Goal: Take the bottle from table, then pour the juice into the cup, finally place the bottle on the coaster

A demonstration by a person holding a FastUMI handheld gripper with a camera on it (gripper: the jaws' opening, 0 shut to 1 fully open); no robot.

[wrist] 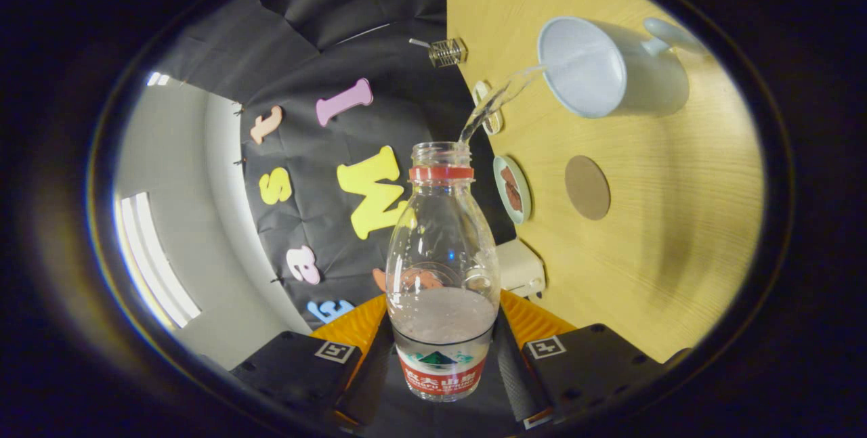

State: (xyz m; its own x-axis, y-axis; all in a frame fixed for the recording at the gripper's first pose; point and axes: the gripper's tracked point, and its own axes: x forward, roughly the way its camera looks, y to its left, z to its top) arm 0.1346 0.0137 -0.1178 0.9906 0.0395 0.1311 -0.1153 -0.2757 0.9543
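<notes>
claw (443,350) clamped on bottle (442,269), tipped sideways so juice (498,96) arcs out | coaster (586,187) beyond the fingers on tabletop (650,255), bare, awaiting bottle | cup (596,69) further ahead, mouth catching the stream

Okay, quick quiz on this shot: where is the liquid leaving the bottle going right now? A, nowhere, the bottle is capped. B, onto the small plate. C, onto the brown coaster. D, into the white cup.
D: a clear stream arcs from the open mouth of the bottle, gripped between the tongs, to the rim of the white cup; the brown coaster lies bare on the table.
</notes>
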